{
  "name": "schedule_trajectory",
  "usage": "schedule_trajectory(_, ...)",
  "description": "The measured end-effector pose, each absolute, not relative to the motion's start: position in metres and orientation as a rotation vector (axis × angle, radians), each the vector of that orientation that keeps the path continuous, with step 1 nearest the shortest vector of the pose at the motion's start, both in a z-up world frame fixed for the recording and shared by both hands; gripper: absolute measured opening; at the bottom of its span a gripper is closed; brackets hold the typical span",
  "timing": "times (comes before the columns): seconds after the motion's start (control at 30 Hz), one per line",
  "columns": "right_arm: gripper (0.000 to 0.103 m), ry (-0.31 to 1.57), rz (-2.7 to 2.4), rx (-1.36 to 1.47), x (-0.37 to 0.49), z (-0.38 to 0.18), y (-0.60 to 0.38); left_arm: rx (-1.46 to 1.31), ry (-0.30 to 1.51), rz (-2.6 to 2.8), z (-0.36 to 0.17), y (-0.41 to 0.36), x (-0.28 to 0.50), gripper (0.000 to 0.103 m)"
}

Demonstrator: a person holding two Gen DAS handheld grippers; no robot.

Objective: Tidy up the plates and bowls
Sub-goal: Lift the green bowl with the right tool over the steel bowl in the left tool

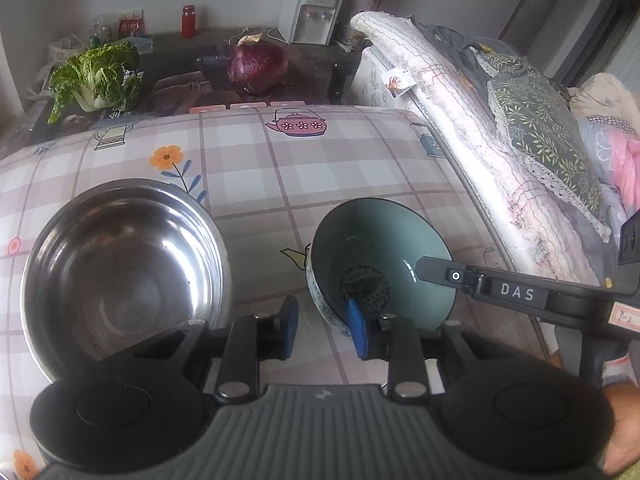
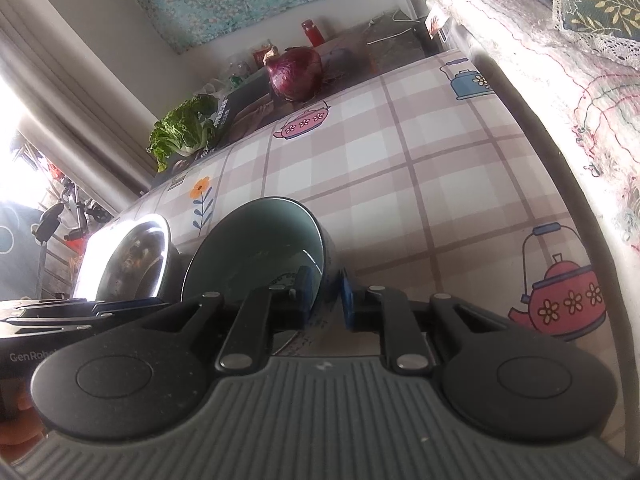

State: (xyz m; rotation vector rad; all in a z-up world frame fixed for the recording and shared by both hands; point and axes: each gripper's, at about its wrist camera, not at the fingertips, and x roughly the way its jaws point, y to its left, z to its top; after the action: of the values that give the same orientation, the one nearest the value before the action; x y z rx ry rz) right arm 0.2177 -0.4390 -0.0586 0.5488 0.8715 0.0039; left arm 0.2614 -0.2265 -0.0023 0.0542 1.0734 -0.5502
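Note:
A teal ceramic bowl is tilted above the checked tablecloth. My right gripper is shut on its rim, one pad inside and one outside; its finger reaches into the bowl from the right. The bowl also shows in the right wrist view. A steel bowl stands to the left, also seen in the right wrist view. My left gripper is open, its right pad at the teal bowl's near rim, its left pad beside the steel bowl.
A red cabbage and a green leafy cabbage lie on the dark table beyond. A folded quilt runs along the right edge. A water dispenser stands at the back.

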Motion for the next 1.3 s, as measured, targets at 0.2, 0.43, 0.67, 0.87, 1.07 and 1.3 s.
schedule_trajectory(0.2,0.015,0.870,0.008,0.557,0.218,-0.059,-0.440,0.036,1.111,-0.527,-0.014,-0.237,0.268,0.034)
schedule_trajectory(0.43,0.015,0.866,0.012,0.583,0.217,-0.061,-0.442,0.040,1.124,-0.477,-0.027,-0.248,0.280,0.020)
schedule_trajectory(0.67,0.016,0.861,0.008,0.595,0.219,-0.065,-0.443,0.049,1.136,-0.451,-0.036,-0.257,0.284,0.019)
schedule_trajectory(0.87,0.017,0.866,-0.005,0.598,0.225,-0.070,-0.440,0.051,1.149,-0.435,-0.043,-0.259,0.287,0.017)
schedule_trajectory(1.07,0.016,0.865,-0.017,0.613,0.226,-0.071,-0.440,0.090,1.124,-0.420,-0.040,-0.264,0.283,0.017)
schedule_trajectory(1.3,0.016,0.852,-0.020,0.609,0.225,-0.067,-0.442,0.102,1.101,-0.418,-0.035,-0.265,0.281,0.017)
